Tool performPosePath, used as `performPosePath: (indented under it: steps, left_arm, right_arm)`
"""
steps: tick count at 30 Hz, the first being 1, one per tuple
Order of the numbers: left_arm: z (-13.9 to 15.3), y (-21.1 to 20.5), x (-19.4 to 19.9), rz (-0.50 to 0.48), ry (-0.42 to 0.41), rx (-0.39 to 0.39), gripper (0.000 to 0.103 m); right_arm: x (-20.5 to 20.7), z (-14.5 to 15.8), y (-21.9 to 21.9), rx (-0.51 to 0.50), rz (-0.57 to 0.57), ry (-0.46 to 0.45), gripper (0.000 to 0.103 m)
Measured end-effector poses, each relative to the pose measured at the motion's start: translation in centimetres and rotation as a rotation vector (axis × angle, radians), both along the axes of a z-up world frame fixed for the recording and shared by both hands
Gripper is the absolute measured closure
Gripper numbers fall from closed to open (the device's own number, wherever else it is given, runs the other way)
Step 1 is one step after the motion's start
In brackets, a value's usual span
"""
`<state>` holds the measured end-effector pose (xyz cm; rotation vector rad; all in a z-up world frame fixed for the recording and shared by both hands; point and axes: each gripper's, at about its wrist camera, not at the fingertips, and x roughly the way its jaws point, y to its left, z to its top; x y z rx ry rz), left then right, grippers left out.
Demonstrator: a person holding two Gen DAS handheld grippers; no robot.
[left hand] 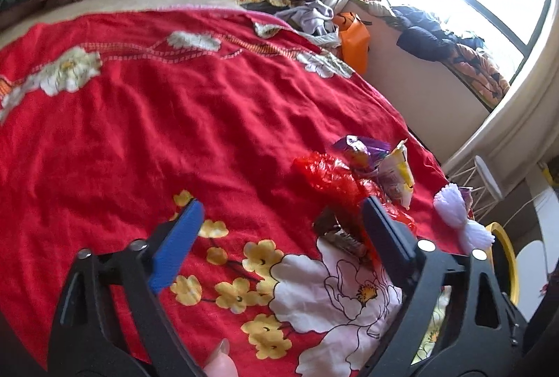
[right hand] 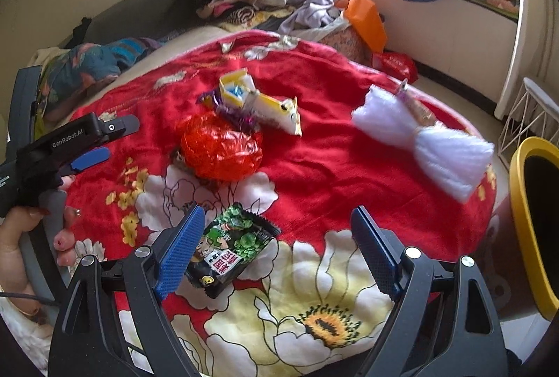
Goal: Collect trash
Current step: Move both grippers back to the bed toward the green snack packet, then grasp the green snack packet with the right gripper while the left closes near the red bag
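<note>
Lying on the bed (right hand: pixel 314 167) between the right tongs (right hand: pixel 277 249), whose jaws stand apart, the snack wrapper (right hand: pixel 232 249) looks light, crinkly and slippery, best pinched across its flat middle.

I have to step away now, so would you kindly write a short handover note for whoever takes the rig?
Left gripper: open, empty, beside the red plastic bag.
Right gripper: open, empty, over the dark snack packet, not pinching it.
On the red floral blanket: bag, packet, yellow-white wrappers, white foam wrap. Yellow-rimmed bin stands at the right.
Done: nothing visibly collected.
Left: bin every piece.
</note>
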<state>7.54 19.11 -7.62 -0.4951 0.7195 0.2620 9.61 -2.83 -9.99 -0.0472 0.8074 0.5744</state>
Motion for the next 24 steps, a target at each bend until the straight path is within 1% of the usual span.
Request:
performPosePath:
  steps: [1,2,4,5,6,7,9,12,13,14,16,17,19,20,21,24]
  left_arm:
    - [-0.2,0.1,0.1,-0.002,0.001,-0.012,0.032]
    - [-0.3,0.1,0.2,-0.007,0.001,-0.029,0.035]
    - [-0.8,0.1,0.4,-0.020,0.003,-0.064,0.044]
    - [-1.1,0.0,0.5,-0.026,0.004,-0.082,0.046]
    - [-1.3,0.0,0.6,-0.032,0.004,-0.100,0.051]
    - [-1.5,-0.1,0.8,-0.040,0.002,-0.121,0.053]
    - [-2.0,-0.3,1.2,-0.058,0.004,-0.165,0.053]
    - [-2.8,-0.8,2.1,-0.079,0.023,-0.185,0.054]
    - [-3.2,-0.9,2.4,-0.080,0.031,-0.192,0.057]
    - [-3.5,-1.1,2.7,-0.082,0.037,-0.204,0.058]
    - [-4.0,-1.4,3.3,-0.077,0.049,-0.212,0.063]
    - [-4.1,-1.4,3.4,-0.075,0.049,-0.211,0.064]
    - [-4.0,-1.5,3.6,-0.072,0.047,-0.213,0.073]
    - [-4.0,-1.5,3.6,-0.070,0.047,-0.215,0.076]
    - [-4.0,-1.4,3.6,-0.071,0.046,-0.219,0.084]
    - [-3.8,-1.4,3.3,-0.082,0.037,-0.235,0.089]
  right_arm:
    - [0.2,-0.2,0.2,0.003,0.002,0.014,0.022]
    - [0.4,-0.4,0.2,0.004,0.004,0.025,0.023]
    - [0.7,-0.8,0.6,0.004,0.012,0.053,0.031]
    - [0.9,-1.1,0.8,0.008,0.017,0.075,0.033]
    - [1.2,-1.5,0.9,0.013,0.021,0.100,0.036]
    - [1.3,-1.7,1.0,0.019,0.023,0.120,0.039]
    - [1.7,-2.6,1.6,0.026,0.034,0.176,0.043]
    - [2.1,-3.6,2.1,0.029,0.041,0.232,0.050]
    - [2.1,-3.9,2.2,0.032,0.048,0.243,0.056]
    - [2.1,-3.9,2.3,0.034,0.054,0.246,0.060]
    - [1.9,-3.8,2.3,0.050,0.074,0.248,0.081]
    - [1.8,-3.7,2.2,0.051,0.076,0.246,0.083]
    - [1.7,-3.6,1.9,0.065,0.081,0.247,0.089]
    - [1.6,-3.5,1.8,0.072,0.083,0.247,0.090]
    - [1.6,-3.4,1.7,0.077,0.083,0.244,0.091]
    - [1.2,-3.1,1.6,0.084,0.085,0.227,0.093]
